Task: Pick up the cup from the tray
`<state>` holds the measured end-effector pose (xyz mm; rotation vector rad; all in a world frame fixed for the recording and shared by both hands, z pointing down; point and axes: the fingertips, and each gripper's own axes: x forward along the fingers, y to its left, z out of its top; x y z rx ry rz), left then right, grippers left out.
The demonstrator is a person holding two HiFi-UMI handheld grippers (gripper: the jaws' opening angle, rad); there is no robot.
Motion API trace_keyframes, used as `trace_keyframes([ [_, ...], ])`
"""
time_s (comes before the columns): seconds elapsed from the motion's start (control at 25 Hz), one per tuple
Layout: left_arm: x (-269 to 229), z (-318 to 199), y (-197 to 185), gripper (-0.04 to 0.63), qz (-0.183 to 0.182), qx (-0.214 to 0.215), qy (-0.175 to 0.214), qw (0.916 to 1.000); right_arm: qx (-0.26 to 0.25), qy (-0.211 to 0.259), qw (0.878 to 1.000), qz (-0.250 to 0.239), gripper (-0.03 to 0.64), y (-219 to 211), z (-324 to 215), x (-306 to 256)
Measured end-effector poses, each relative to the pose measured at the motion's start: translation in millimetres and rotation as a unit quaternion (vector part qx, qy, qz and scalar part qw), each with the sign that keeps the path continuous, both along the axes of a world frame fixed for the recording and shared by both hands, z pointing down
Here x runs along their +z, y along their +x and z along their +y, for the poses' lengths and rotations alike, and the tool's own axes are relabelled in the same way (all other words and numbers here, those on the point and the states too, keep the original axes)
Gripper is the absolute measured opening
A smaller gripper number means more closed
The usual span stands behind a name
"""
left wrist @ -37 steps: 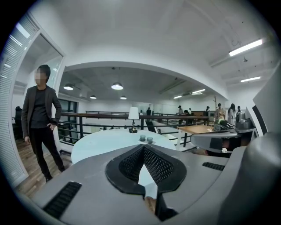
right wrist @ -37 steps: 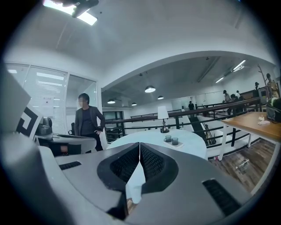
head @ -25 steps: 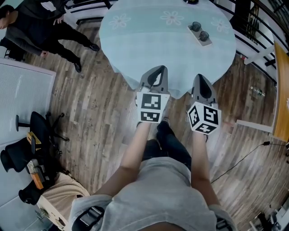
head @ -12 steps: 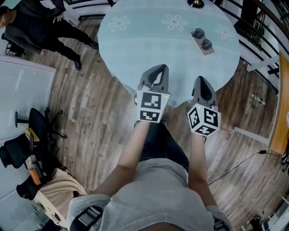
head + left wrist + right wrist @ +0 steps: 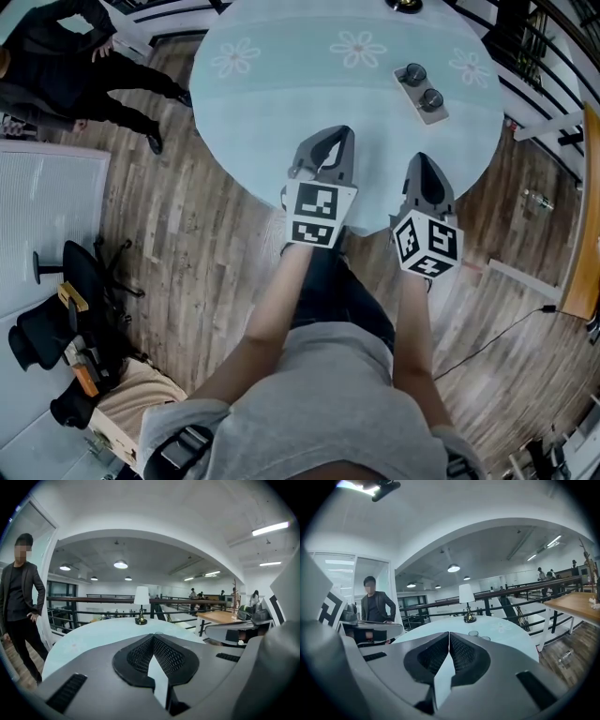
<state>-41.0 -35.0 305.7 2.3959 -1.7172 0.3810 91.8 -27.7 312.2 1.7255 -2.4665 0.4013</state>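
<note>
Far left, on the brown wood-plank floor [image 5: 187, 244], well apart from the work: person in dark clothes [image 5: 66, 80]. Next, grey left hand-held gripper [image 5: 323, 142] with its marker cube, jaws pressed together on nothing, poised over the near edge of the round pale-blue flower-printed counter [image 5: 281, 84]. Just beside it, grey right hand-held gripper [image 5: 425, 164], likewise closed and empty, aimed toward the small pale rectangular tray [image 5: 442, 113] further right. On that tray, 2 dark round cups upright in a row, nearer cup [image 5: 431, 97] and farther cup [image 5: 412, 74], both untouched. Probably kept closed just for the approach; need to open before any grasp.
</note>
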Motion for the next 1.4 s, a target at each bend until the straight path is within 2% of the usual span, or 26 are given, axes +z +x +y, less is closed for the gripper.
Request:
trace_keyframes([
  [0.56, 15, -106, -5, 0.008, 0.013, 0.074, -0.02, 0.9969, 0.051, -0.027, 0.998, 0.015, 0.008, -16, -86, 14],
  [0.72, 26, -129, -3, 0.008, 0.019, 0.103, -0.032, 0.9939, 0.066, -0.04, 0.997, 0.018, 0.009, -18, -103, 25],
  [0.96, 44, -158, 9, 0.008, 0.008, 0.144, -0.043, 0.9887, 0.082, -0.055, 0.995, 0.017, 0.009, -16, -121, 43],
  [1.4, 75, -188, 37, 0.006, 0.013, 0.203, -0.064, 0.9771, 0.086, -0.087, 0.992, 0.011, 0.009, -6, -132, 72],
])
